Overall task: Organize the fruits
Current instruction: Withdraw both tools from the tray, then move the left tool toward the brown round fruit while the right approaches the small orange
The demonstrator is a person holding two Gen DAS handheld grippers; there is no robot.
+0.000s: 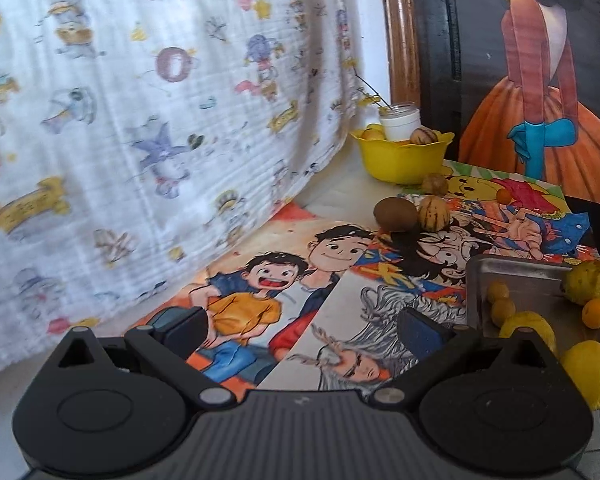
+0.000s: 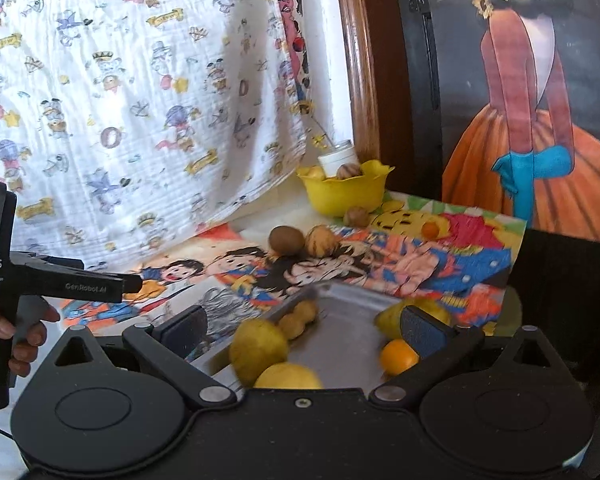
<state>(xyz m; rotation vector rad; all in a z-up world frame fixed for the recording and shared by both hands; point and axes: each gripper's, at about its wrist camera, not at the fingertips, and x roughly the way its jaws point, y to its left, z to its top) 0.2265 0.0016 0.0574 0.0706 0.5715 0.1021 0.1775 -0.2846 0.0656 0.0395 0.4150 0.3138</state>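
A metal tray (image 2: 348, 320) (image 1: 516, 276) holds several yellow lemons (image 2: 258, 350) (image 1: 590, 372), small yellow fruits (image 2: 300, 316) and a small orange (image 2: 398, 356) (image 1: 595, 313). A yellow bowl (image 1: 402, 158) (image 2: 346, 192) at the back holds fruit and a white jar (image 1: 400, 120). A brown kiwi (image 1: 395, 214) (image 2: 286, 240) and striped fruits (image 1: 432, 212) (image 2: 321, 241) lie on the cartoon mats. My left gripper (image 1: 306, 326) is open and empty over the mats, left of the tray. My right gripper (image 2: 304, 328) is open and empty just above the tray.
A cartoon-print white cloth (image 1: 160, 100) hangs at the left and back. A painting of a dress (image 1: 536, 72) leans at the back right beside a wooden frame (image 1: 400, 28). A small orange fruit (image 2: 430, 229) and another striped fruit (image 2: 356, 216) lie near the bowl.
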